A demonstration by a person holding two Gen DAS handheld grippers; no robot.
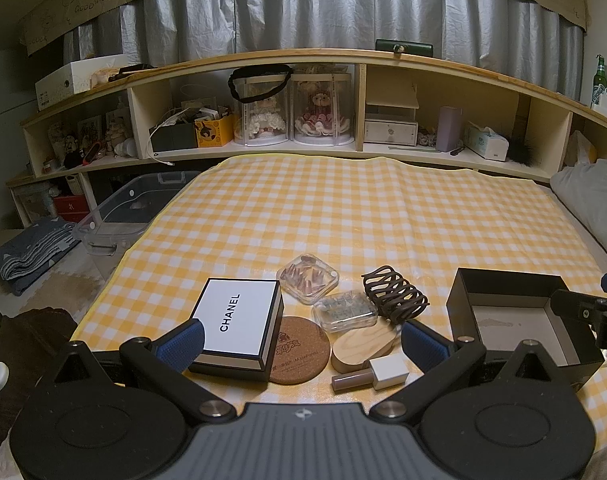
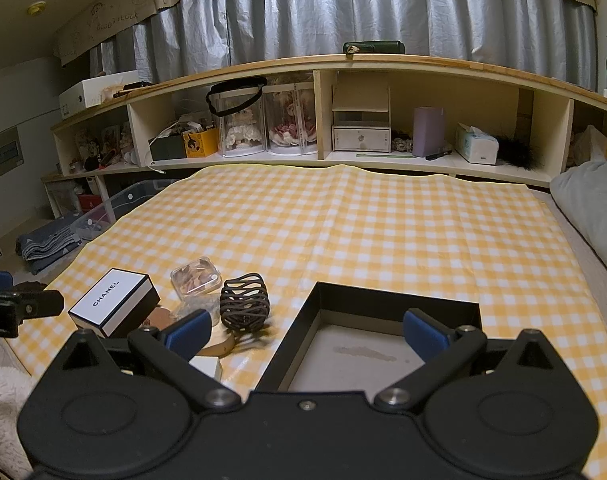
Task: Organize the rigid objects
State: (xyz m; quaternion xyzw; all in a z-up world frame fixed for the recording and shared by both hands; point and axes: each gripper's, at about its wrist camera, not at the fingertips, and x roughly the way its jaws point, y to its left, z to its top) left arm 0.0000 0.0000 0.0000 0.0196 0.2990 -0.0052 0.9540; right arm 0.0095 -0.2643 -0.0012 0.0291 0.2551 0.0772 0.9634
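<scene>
Black and bare, the tray (image 2: 383,316) awaits its first item. Both the left gripper (image 1: 299,344) and right gripper (image 2: 305,338) hover, jaws apart and holding nothing, while the Chanel box (image 1: 235,320), hair claw (image 1: 395,294) and other pieces lie unsorted beside it.

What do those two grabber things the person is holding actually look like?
Both look alike. The left tongs and right tongs are matte black plastic, each with two blue ribbed fingertips on angled black linkage arms joined by silver pivot bolts. Two big round black housings flank the base. The left base has a grey ribbed plate with a small white logo. No cables or sleeves show.
</scene>
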